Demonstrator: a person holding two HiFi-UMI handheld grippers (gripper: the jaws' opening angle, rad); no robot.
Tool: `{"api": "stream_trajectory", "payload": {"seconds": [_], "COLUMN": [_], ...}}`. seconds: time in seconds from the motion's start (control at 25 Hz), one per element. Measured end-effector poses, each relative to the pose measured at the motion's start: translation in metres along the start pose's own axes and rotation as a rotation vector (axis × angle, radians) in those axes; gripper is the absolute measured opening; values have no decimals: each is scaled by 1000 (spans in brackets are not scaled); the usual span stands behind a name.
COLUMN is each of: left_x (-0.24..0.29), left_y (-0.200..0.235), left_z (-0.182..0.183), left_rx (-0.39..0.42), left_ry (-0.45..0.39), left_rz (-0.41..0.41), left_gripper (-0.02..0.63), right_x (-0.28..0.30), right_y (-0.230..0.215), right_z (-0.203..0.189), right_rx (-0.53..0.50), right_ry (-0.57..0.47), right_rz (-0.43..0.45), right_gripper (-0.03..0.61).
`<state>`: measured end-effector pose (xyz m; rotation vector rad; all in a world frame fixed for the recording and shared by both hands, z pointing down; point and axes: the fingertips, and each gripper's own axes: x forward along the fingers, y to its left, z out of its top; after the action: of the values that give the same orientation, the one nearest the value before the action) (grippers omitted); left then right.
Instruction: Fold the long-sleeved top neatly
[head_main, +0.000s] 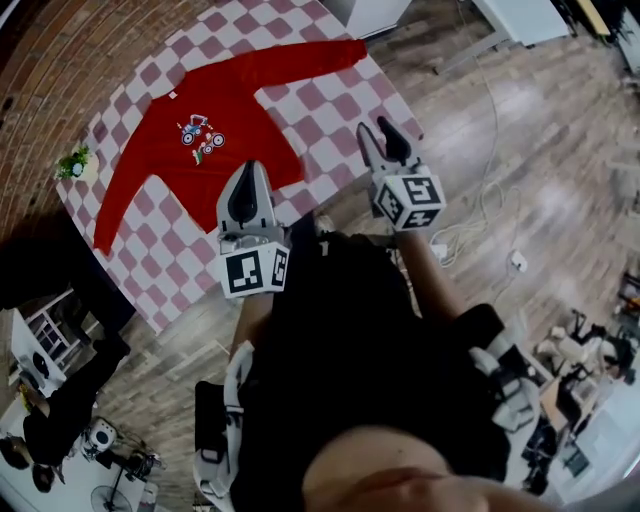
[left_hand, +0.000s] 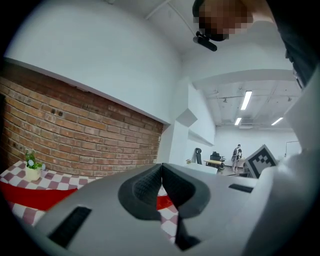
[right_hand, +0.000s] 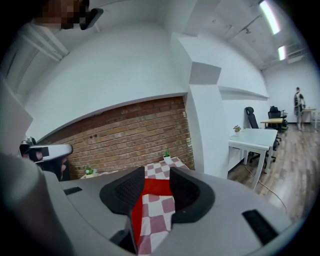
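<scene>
A red long-sleeved top (head_main: 225, 105) with a small print on the chest lies spread flat, sleeves out, on a table under a pink-and-white checked cloth (head_main: 335, 105). My left gripper (head_main: 249, 172) is held near the table's front edge, its tips over the top's hem, jaws shut and empty. In the left gripper view (left_hand: 161, 171) the pads meet, with the red top (left_hand: 27, 196) beyond. My right gripper (head_main: 379, 134) hovers at the table's near right edge, right of the hem. Its jaws (right_hand: 156, 176) stand apart with nothing between them; the top (right_hand: 150, 189) shows through the gap.
A small potted plant (head_main: 75, 162) stands at the table's left corner against the brick wall (left_hand: 75, 135). A white cable and plug (head_main: 495, 215) lie on the wood floor to the right. A white desk (right_hand: 255, 137) and chairs stand farther off.
</scene>
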<state>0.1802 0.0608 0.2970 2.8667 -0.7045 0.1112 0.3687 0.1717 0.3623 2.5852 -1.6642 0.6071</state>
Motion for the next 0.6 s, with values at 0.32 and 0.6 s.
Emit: {"api": "stream_trajectory", "payload": {"seconds": [0.32, 0.6], "left_x": [83, 145], "left_y": [23, 27], "left_z": [-24, -56], "left_rx": [-43, -54], "left_ry": [79, 132], "left_rz": [-46, -91], "left_gripper": [8, 8], "right_x": [95, 169], "right_y": [-55, -107], "right_z": [-6, -39], "right_rx": [37, 140], "right_ry": [70, 142], "right_rz": [-109, -177], "right_gripper": [150, 150]}}
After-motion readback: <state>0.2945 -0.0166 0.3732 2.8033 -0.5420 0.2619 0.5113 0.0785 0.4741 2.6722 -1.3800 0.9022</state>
